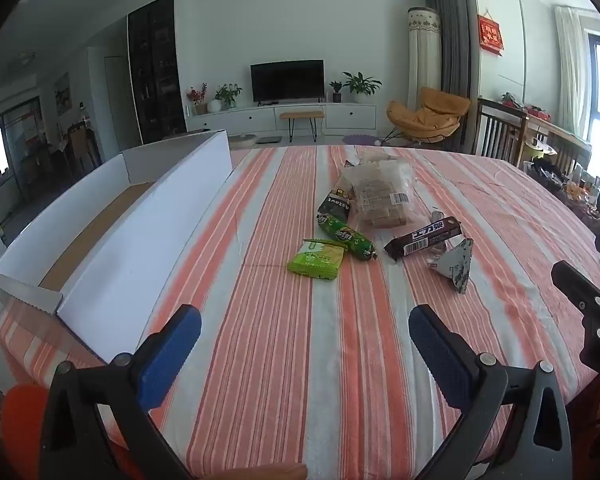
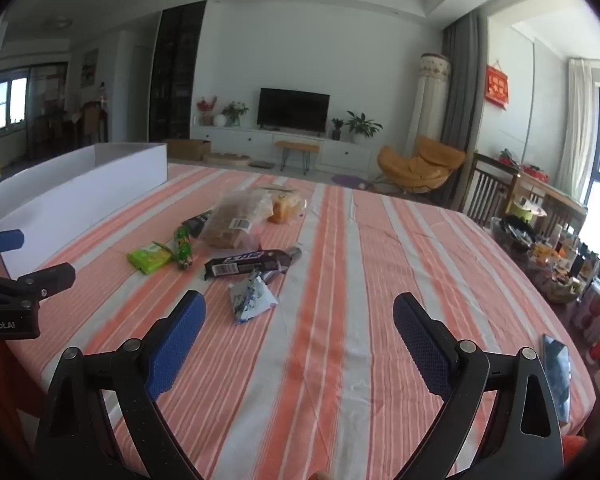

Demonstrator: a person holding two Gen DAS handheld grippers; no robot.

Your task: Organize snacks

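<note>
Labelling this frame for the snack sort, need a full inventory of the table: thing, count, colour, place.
cardboard box: 1, white outside, brown floor, open, on the left of the table
green flat packet: 1, light green, nearest snack, middle of the table
green tube snack: 1, dark green, just behind the flat packet
dark pouch: 1, black, behind the tube
clear bag of brown bars: 1, far end of the pile
brown chocolate bar: 1, right of the tube
triangular packet: 1, grey-white print, nearest on the right
bread in clear wrap: 1, golden, behind the bars
striped tablecloth: 1, orange and white
phone: 1, dark, right table edge
left claw: open, empty
right claw: open, empty
</note>
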